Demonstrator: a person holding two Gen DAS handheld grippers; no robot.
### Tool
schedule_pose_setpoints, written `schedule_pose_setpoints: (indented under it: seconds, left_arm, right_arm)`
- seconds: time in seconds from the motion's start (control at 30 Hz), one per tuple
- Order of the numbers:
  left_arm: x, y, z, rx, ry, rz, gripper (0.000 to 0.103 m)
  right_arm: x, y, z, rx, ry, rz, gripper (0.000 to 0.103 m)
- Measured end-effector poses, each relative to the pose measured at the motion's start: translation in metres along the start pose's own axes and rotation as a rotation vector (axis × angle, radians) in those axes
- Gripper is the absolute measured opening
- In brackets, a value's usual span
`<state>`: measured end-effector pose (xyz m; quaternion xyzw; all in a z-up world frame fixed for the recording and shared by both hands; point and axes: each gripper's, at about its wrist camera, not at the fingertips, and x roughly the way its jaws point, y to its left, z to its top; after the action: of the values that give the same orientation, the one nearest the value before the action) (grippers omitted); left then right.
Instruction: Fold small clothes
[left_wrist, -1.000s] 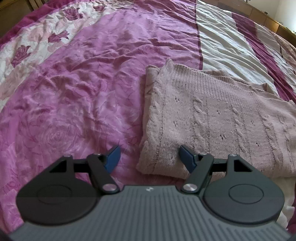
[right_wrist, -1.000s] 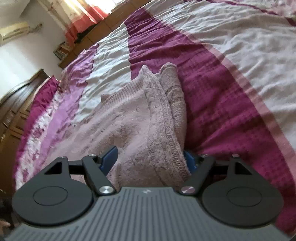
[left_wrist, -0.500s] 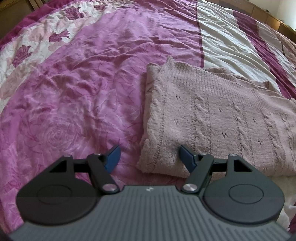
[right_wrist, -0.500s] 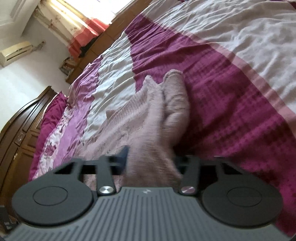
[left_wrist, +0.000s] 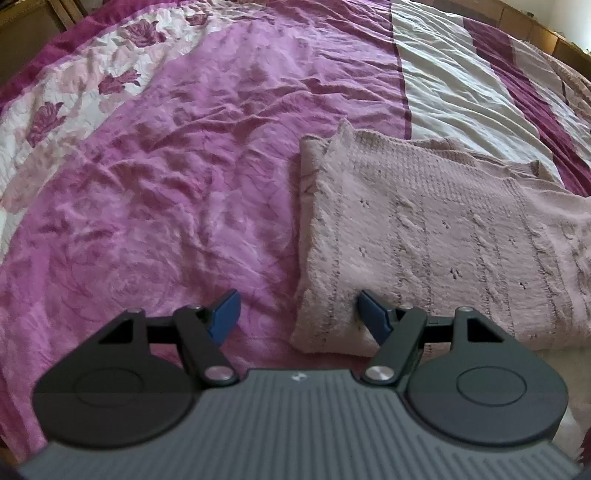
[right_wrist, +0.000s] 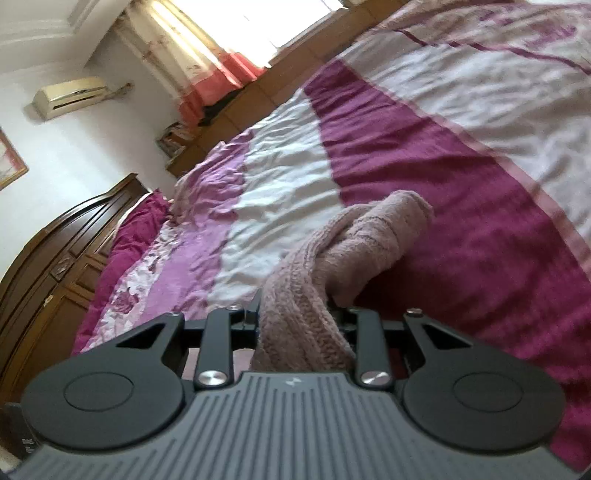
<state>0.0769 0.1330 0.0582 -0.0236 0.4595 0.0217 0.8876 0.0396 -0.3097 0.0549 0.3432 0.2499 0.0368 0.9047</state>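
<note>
- The bed (left_wrist: 184, 192) is covered by a crinkled bedspread (left_wrist: 207, 122) in bands: magenta, pale with dark roses toward 10 o'clock, white and deep maroon toward 1 o'clock.
- A pale pink cable-knit sweater (left_wrist: 436, 236) lies folded flat on the bedspread toward 3 o'clock in the left wrist view.
- In the right wrist view, one bunched end of the sweater (right_wrist: 354, 251) is raised off the maroon band.

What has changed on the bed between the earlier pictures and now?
The right hand-held gripper closed on the bunched edge of the pink knitted sweater, still tightening, and lifted it off the bedspread. The left hand-held gripper stayed open over the sweater's near corner, which still lies flat.
</note>
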Motion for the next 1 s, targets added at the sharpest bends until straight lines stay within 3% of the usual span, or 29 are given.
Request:
schedule_pose_setpoints:
  seconds: [0.27, 0.57, 0.8, 1.0]
  left_arm:
    - [-0.010, 0.014, 0.011, 0.020, -0.015, 0.018, 0.072]
    - [-0.018, 0.043, 0.014, -0.043, -0.023, 0.023, 0.072]
    - [-0.022, 0.058, 0.010, -0.066, -0.028, 0.024, 0.072]
    - [-0.024, 0.070, 0.009, -0.063, -0.036, 0.034, 0.072]
  right_arm:
    - [-0.001, 0.065, 0.011, -0.076, -0.015, 0.099, 0.029]
    - [0.026, 0.130, 0.001, -0.076, 0.012, 0.188, 0.027]
    - [0.058, 0.187, -0.034, -0.153, 0.081, 0.236, 0.027]
    - [0.093, 0.224, -0.085, -0.268, 0.178, 0.230, 0.027]
